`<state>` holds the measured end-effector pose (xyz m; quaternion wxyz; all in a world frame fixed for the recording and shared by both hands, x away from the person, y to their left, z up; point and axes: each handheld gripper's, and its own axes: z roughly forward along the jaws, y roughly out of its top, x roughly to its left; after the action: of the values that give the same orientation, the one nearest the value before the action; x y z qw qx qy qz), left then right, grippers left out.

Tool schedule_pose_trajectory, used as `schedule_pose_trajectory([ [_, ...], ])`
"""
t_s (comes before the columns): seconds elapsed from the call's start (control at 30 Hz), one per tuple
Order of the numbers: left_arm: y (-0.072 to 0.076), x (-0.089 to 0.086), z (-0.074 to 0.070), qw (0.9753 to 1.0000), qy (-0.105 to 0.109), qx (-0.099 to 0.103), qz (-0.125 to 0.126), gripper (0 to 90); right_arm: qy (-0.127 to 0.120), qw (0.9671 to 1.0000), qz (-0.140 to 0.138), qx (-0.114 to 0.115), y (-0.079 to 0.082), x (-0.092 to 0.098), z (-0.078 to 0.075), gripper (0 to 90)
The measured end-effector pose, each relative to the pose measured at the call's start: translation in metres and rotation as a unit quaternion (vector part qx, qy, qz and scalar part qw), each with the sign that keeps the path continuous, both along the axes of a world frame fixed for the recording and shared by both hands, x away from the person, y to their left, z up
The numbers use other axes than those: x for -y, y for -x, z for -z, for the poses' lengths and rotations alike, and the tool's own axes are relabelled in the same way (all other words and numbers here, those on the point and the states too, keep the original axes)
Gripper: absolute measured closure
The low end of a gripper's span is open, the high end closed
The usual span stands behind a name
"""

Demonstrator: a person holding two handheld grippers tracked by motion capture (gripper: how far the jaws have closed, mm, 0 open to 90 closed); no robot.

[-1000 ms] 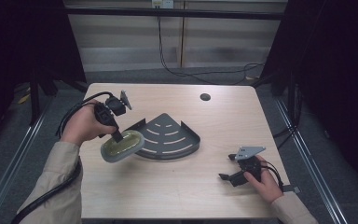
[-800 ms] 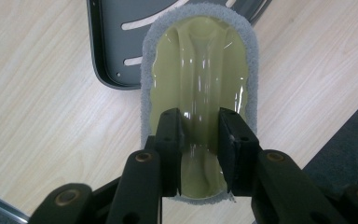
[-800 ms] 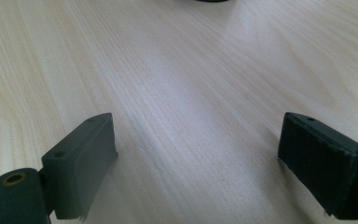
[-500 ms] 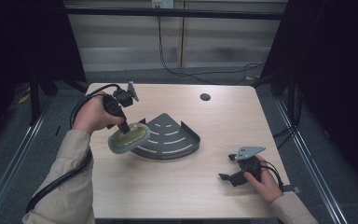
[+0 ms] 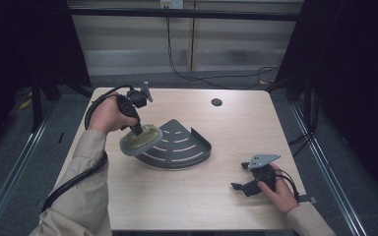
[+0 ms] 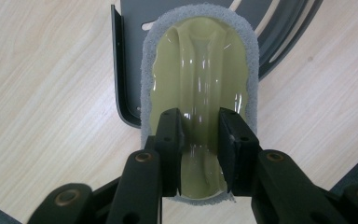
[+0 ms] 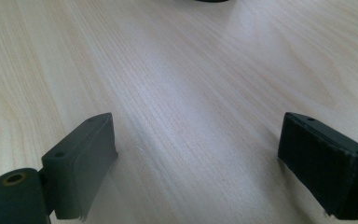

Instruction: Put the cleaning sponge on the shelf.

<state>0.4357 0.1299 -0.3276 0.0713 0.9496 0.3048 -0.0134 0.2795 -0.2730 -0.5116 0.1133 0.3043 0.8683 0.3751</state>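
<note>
Sponge (image 5: 139,139) is hanging tilted over the near-left corner of the dark slotted rack (image 5: 179,145) in the high view, clamped by the left tool (image 5: 137,129); the right tool (image 5: 250,186) is resting on the counter (image 5: 187,196), well apart from the rack.

Left gripper view: the left tool's jaws are pinching the sponge's yellow ridge (image 6: 200,116), its long axis running straight away toward the rack.

Right gripper view: the right tool's jaws are standing wide apart, holding nothing.

A lab: bare table (image 5: 177,196), black curtains (image 5: 344,73), trailing cables (image 5: 187,73).
</note>
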Motion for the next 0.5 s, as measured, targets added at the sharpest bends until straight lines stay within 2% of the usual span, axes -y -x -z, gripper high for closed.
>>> schedule_pose_trajectory([
  [0.13,-0.005,0.006,0.002,1.0,0.003,0.006,-0.003,71.0,0.0,1.0,0.0,0.0,0.0,0.0,0.0,10.6],
  [0.23,-0.009,0.009,0.003,1.0,0.006,0.003,-0.001,71.0,0.0,1.0,0.001,-0.001,0.0,0.0,0.0,10.7],
  [0.5,-0.017,0.02,0.009,1.0,0.0,0.009,-0.002,71.0,0.0,1.0,0.001,-0.001,0.0,0.0,0.0,10.7],
])
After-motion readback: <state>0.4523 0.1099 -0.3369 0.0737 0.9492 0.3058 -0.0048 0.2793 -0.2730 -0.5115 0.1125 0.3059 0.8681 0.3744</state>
